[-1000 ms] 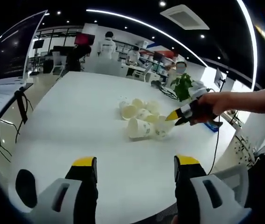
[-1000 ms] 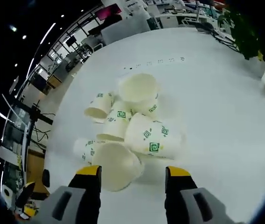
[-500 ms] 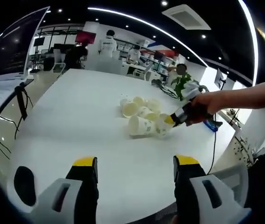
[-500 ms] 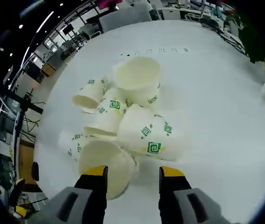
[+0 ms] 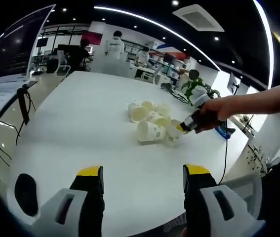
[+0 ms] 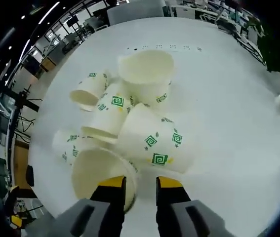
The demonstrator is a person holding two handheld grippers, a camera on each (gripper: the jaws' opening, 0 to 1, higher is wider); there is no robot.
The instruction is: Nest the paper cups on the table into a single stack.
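At the bottom of the left gripper view we hold our left gripper [image 5: 143,178] with its jaws spread wide over bare white table [image 5: 80,128], gripping nothing. Right of the frame's centre lies the heap of paper cups [image 5: 152,123], most tipped on their sides. From the right edge a hand [image 5: 218,112] brings the right gripper [image 5: 183,127] down to the heap's right side, its yellow tip at the nearest cup. People and desks stand along the upper background, well apart from the cups.

Low in the right gripper view, our right gripper [image 6: 140,181] has its jaws drawn nearly together around the rim of a tipped cup [image 6: 99,172] (whether they truly press it, we cannot tell). Just above lies a green-patterned cup [image 6: 154,145], touching it.
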